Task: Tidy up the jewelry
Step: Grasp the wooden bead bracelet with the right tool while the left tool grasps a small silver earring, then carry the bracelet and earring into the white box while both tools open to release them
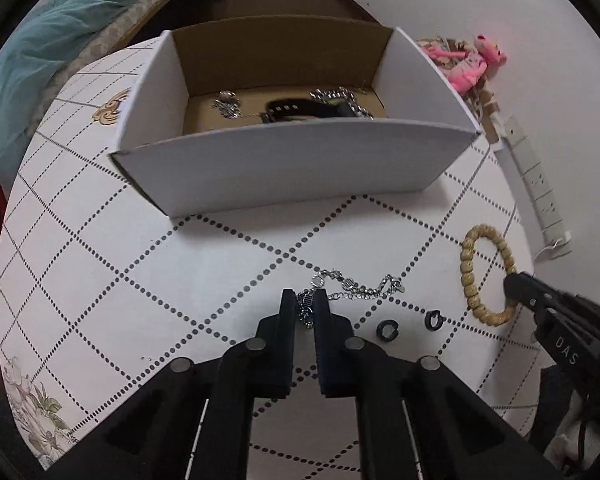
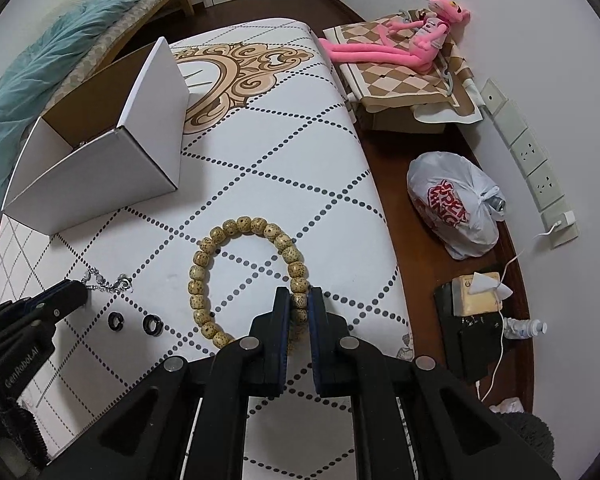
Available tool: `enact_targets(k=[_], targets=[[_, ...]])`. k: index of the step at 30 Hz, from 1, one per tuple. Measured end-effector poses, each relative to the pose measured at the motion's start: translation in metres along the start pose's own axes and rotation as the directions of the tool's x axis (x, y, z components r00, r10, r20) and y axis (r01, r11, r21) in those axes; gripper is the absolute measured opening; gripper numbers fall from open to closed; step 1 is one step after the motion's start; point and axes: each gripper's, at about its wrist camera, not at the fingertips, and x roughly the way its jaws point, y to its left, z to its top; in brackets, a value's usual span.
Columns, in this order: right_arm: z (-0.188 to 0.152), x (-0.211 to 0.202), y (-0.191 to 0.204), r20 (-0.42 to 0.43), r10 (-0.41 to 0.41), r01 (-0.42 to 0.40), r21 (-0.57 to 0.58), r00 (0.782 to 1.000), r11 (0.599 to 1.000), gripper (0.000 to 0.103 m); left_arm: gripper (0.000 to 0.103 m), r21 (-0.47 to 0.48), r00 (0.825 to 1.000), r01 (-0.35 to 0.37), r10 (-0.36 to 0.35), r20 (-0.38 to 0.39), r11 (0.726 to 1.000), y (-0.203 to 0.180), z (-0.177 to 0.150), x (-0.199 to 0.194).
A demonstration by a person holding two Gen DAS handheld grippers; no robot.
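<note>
a: left gripper [image 1: 304, 304] sits low on the table [image 1: 100, 280], its two fingers nearly together around the dark end of the silver chain [image 1: 360, 286]. the rest of the chain trails off to its right, flat on the cloth.

b: and the right gripper [image 2: 299, 300]?

a: fingers pinched onto one bead of the wooden bracelet [image 2: 244, 276]; the loop lies ahead of it and to its left, touching the table.

b: where does it all go?

a: likely the white box [image 1: 292, 160], straight ahead of the left gripper and open at the top. some chains and a dark band lie inside it.

b: what could go wrong?

a: i'd say the chain is the risk. held by one end, it will dangle and swing, and could catch the box's near wall or slip free. the bracelet, held by a single round bead, may roll out of the pinch. two black rings [image 1: 410, 324] lie just right of the left gripper, and a dragged chain could sweep them.
</note>
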Motion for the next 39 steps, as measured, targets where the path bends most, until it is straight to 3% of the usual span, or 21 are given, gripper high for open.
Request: enact_targets(k=[8, 17, 25, 30, 34, 39], targets=[[-0.002, -0.02, -0.008, 0.008, 0.124, -0.124, 0.07, 0.992, 0.99, 0.009, 0.006, -0.033, 0.994, 0.066, -0.063, 0.085, 0.997, 0.031, -0.008, -0.052], [0.014, -0.068, 0.008, 0.059, 0.254, -0.256, 0.036, 0.965, 0.966, 0.009, 0.006, -0.033, 0.981, 0.129, -0.123, 0.148, 0.991, 0.046, 0.004, -0.098], [0.049, -0.126, 0.039, 0.13, 0.357, -0.354, -0.05, 0.925, 0.934, 0.009, 0.006, -0.013, 0.954, 0.2, -0.192, 0.229, 0.98, 0.04, 0.046, -0.147], [0.092, -0.149, 0.062, 0.165, 0.397, -0.384, -0.105, 0.903, 0.917, 0.009, 0.006, 0.03, 0.94, 0.209, -0.209, 0.27, 0.977, 0.04, 0.084, -0.164], [0.127, -0.138, 0.082, 0.14, 0.391, -0.374, -0.137, 0.91, 0.917, 0.009, 0.006, 0.037, 0.947, 0.214, -0.216, 0.238, 0.976, 0.046, 0.115, -0.15], [0.157, -0.102, 0.103, 0.069, 0.338, -0.323, -0.163, 0.939, 0.932, 0.009, 0.006, 0.003, 0.961, 0.219, -0.217, 0.17, 0.976, 0.06, 0.14, -0.114]])
